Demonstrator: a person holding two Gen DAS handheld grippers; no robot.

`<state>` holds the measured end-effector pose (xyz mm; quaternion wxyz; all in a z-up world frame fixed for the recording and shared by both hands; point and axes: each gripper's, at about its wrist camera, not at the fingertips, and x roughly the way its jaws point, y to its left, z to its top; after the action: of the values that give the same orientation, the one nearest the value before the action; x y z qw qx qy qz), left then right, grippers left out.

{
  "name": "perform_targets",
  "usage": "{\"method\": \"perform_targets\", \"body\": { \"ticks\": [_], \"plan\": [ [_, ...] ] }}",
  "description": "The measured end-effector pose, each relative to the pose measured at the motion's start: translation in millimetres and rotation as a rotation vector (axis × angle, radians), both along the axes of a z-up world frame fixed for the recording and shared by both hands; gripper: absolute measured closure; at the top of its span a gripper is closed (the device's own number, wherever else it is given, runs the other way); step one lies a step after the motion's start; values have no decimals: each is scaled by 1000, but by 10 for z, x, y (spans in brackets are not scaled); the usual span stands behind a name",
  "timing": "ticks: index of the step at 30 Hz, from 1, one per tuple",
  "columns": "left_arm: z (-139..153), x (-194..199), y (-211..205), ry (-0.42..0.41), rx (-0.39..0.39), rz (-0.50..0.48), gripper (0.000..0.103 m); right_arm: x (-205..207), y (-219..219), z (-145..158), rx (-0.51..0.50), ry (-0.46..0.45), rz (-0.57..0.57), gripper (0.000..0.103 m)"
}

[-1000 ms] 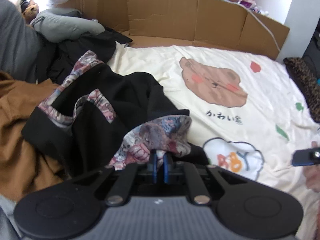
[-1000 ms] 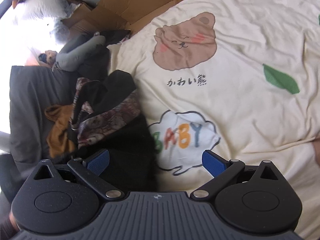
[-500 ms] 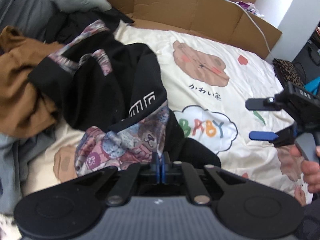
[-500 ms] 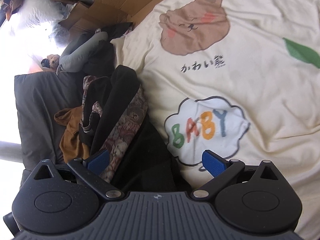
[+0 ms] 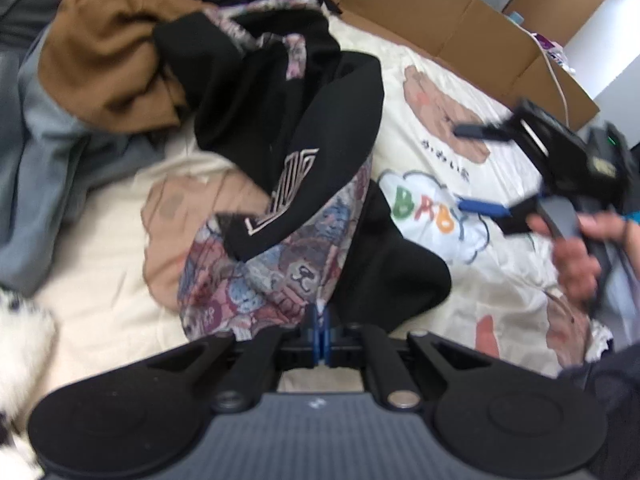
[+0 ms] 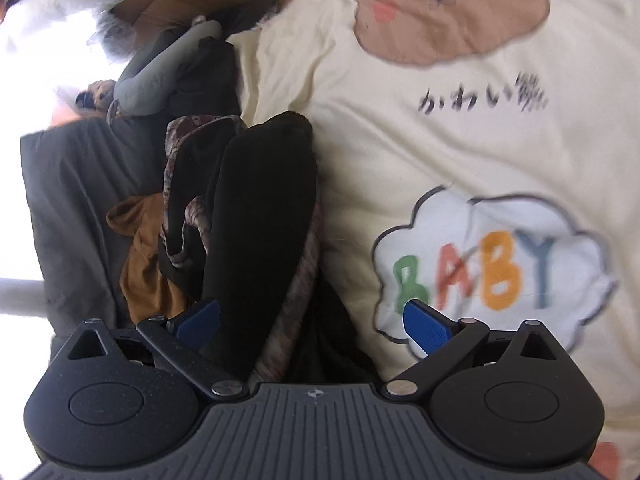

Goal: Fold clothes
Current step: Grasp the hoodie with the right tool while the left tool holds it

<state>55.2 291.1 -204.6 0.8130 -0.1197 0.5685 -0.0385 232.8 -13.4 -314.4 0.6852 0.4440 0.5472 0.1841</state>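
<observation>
A black garment with a bear-print lining lies rumpled on the cream bedsheet. My left gripper is shut on the printed edge of this garment at its near end. My right gripper is open and empty, held above the sheet to the right of the garment. In the right wrist view the right gripper is open with the black garment between and beyond its blue fingertips, not gripped.
A brown garment and grey clothes are piled at the left. Cardboard walls border the far side of the bed. The sheet shows a bear print and a "BABY" cloud.
My left gripper has dragged the black garment toward the near side, away from the clothes pile. My right gripper has moved in closer to the garment, still open.
</observation>
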Motion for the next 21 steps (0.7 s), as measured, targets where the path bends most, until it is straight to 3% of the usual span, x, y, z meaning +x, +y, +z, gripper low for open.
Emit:
{"method": "perform_targets", "body": {
  "ticks": [6, 7, 8, 10, 11, 13, 15, 16, 21],
  "plan": [
    [-83, -139, -7, 31, -11, -19, 101, 74, 327, -377, 120, 82, -12, 3],
    [-92, -142, 6, 32, -15, -17, 101, 82, 380, -417, 143, 89, -14, 7],
    [-94, -144, 15, 32, -19, -15, 101, 91, 435, -439, 150, 95, -5, 12],
    [-94, -150, 27, 32, -25, -11, 101, 106, 536, -471, 138, 104, 17, 40],
    [-89, -152, 30, 31, -29, -10, 101, 100, 581, -485, 119, 118, 25, 46],
    [-76, -151, 28, 34, -53, -32, 101, 82, 657, -505, 107, 132, 45, 75],
    [-75, -143, 37, 39, -60, -43, 101, 74, 669, -432, 82, 92, 65, 91],
    [-78, -140, 39, 42, -60, -45, 101, 72, 648, -390, 67, 73, 71, 96],
    [-69, -124, 44, 33, -36, -47, 98, 29, 383, -182, -4, 16, 36, 98]
  ]
}}
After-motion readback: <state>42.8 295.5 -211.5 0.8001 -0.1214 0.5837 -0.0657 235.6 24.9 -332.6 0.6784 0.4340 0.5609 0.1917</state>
